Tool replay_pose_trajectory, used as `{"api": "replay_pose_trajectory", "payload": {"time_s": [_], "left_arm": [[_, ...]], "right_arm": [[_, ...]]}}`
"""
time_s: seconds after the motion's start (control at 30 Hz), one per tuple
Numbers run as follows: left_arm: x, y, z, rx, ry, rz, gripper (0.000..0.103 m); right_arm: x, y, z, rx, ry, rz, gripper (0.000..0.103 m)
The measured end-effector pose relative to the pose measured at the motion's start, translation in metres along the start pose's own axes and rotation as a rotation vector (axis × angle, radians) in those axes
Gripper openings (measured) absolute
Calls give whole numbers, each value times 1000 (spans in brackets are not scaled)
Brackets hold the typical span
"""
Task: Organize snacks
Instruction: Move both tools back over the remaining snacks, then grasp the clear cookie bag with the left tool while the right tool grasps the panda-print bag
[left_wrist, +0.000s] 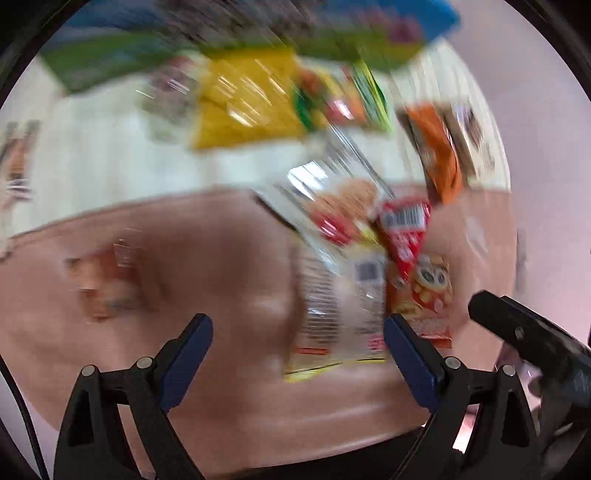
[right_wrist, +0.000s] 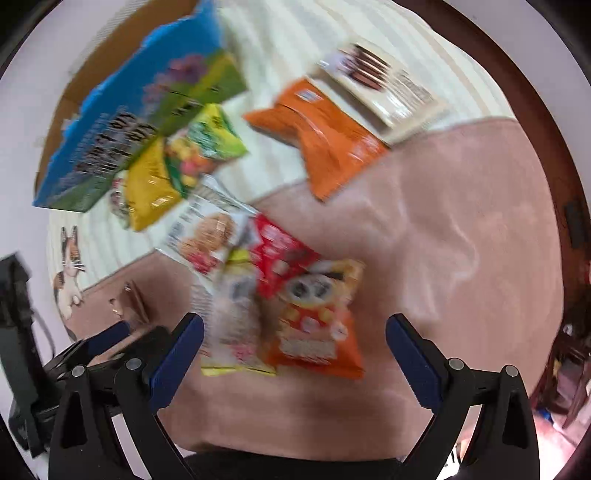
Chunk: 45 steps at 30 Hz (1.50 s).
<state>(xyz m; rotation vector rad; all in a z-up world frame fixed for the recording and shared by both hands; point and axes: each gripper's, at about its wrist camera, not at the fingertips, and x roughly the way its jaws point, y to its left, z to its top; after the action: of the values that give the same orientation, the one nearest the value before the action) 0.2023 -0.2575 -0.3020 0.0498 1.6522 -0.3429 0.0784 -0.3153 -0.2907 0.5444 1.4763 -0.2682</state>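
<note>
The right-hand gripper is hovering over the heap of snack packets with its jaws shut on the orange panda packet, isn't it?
Not quite. In the right wrist view the right gripper does hover over the heap, but its jaws stand wide open, either side of the orange panda packet, not shut on it.

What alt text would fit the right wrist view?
The right claw hangs open above a pile of glossy snack packets on a pink tablecloth. Beyond lie an orange foil bag and a blue-and-green cardboard box.

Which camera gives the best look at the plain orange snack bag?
The right wrist view: the orange bag lies whole and fairly sharp there. In the left wrist view the same bag sits near the edge, smeared by blur.
</note>
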Motion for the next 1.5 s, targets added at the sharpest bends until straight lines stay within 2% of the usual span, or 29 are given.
{"api": "replay_pose_trajectory", "payload": {"time_s": [0.1,0.23,0.3,0.37,0.57,0.7,0.8,0.83,0.87,0.93,1.03,1.33,1.5], "left_arm": [[32,-24,7,51,74,3,95],[57,-40,16,63,102,6,92],[61,-36,16,23,97,-7,62],[59,-30,11,2,88,-28,57],[37,14,-20,-72,46,21,56],[29,45,-40,-119,56,60,56],[36,53,-47,-125,92,57,57],[38,52,-48,-122,100,55,57],[40,51,-46,-119,104,56,57],[44,49,-48,-113,108,63,57],[47,43,-42,-111,106,65,57],[63,47,-35,-91,122,76,59],[65,44,-32,-87,126,76,59]], "right_arm": [[-3,-12,-6,-2,2,-33,101],[-8,-22,-11,-9,-6,-69,101],[-8,-26,-10,-1,-1,-64,101],[-5,-28,-9,9,10,-58,100],[10,-19,-6,-6,29,-42,98],[36,-8,-2,-26,72,-37,95],[58,1,0,-39,117,-38,82],[67,3,1,-42,136,-45,70],[75,4,1,-46,155,-58,66],[83,4,-2,-56,167,-53,65],[79,4,-10,-106,160,-51,57],[72,-5,-56,-197,265,-25,58],[78,-24,-56,-71,246,13,62]]}}
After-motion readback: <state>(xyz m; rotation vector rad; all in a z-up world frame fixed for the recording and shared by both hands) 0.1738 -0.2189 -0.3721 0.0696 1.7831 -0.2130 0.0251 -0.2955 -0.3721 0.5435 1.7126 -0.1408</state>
